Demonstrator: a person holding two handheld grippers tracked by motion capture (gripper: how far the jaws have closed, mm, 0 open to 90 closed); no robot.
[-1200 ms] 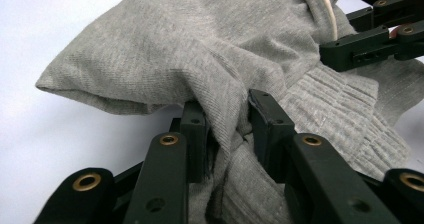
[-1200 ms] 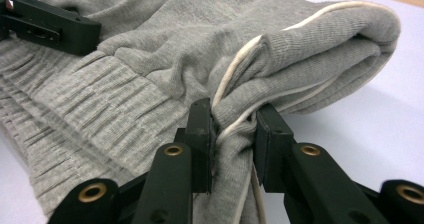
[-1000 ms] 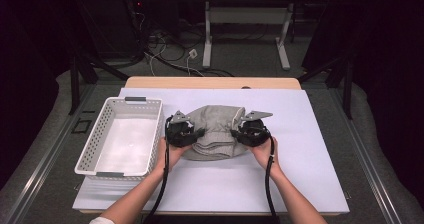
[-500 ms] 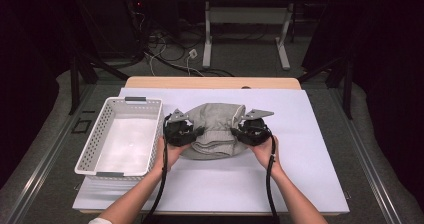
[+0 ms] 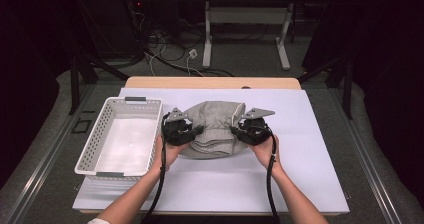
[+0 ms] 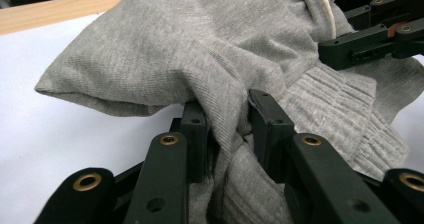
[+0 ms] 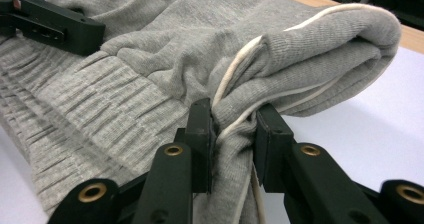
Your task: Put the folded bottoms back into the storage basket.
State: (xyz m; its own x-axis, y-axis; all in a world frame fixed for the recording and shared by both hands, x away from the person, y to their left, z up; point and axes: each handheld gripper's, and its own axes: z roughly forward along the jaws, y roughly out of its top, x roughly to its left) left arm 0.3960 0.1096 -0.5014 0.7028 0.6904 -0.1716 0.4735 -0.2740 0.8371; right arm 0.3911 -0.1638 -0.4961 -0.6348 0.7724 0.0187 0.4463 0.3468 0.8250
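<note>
White table (image 5: 300, 149), bunched grey ribbed garment (image 5: 215, 126), white cord trim

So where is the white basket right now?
In the high view, the white basket sits on the table's left side, just left of the left gripper and grey garment.

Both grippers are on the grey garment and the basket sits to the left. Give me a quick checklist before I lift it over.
1. Left gripper clamped on grey garment: ok.
2. Right gripper clamped on garment's piped edge: ok.
3. White basket free of contents: ok.
4. Path from garment to basket free of obstacles: ok.
5. Garment bunched enough to fit the basket: cannot tell.
6. Cables clear of the garment: ok.
</note>
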